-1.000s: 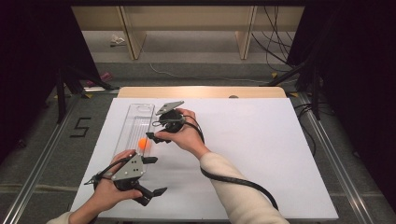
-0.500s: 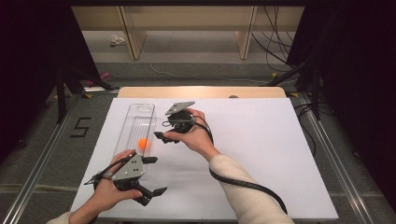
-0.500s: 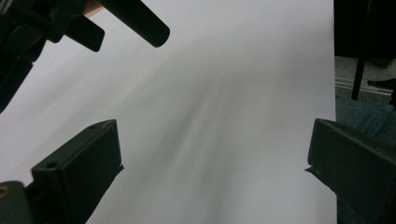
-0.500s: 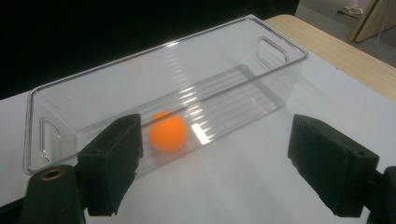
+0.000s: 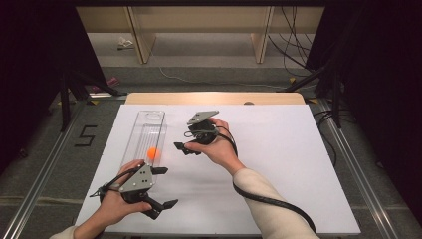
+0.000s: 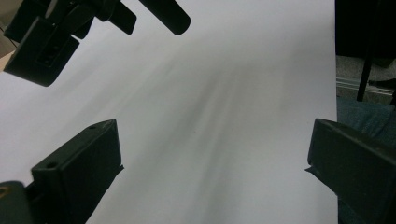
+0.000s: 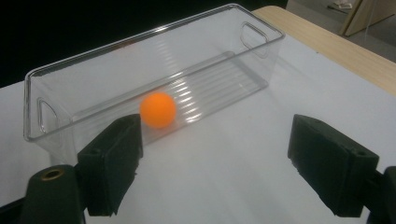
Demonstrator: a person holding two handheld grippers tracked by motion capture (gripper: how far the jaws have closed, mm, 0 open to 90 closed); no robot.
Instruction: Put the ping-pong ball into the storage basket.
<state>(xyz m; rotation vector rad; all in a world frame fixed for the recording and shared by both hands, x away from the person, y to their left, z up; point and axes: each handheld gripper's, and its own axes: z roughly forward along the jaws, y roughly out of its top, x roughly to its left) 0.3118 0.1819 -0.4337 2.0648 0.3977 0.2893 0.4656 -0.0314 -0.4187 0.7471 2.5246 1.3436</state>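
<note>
ball (image 7: 158, 109): smooth, round, matte orange, lying inside the clear ribbed plastic bin (image 7: 84, 63) | your right gripper (image 7: 215, 163): jaws spread, empty, beside bin | your left gripper (image 6: 210, 172): spread over white sheet (image 6: 210, 93)

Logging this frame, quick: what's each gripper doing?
Left gripper: open, holding nothing.
Right gripper: open, empty; orange ball lies in the clear bin.

A white sheet (image 5: 278, 164) is spread over the table, and a strip of the wooden tabletop (image 5: 214, 98) is seen at its far edge. On the grey floor at the left, a black number 5 (image 5: 85, 135) is marked. Behind the table, pale wooden shelf legs (image 5: 138, 35) are seen, and black cables (image 5: 293, 45) are hung at the right.
</note>
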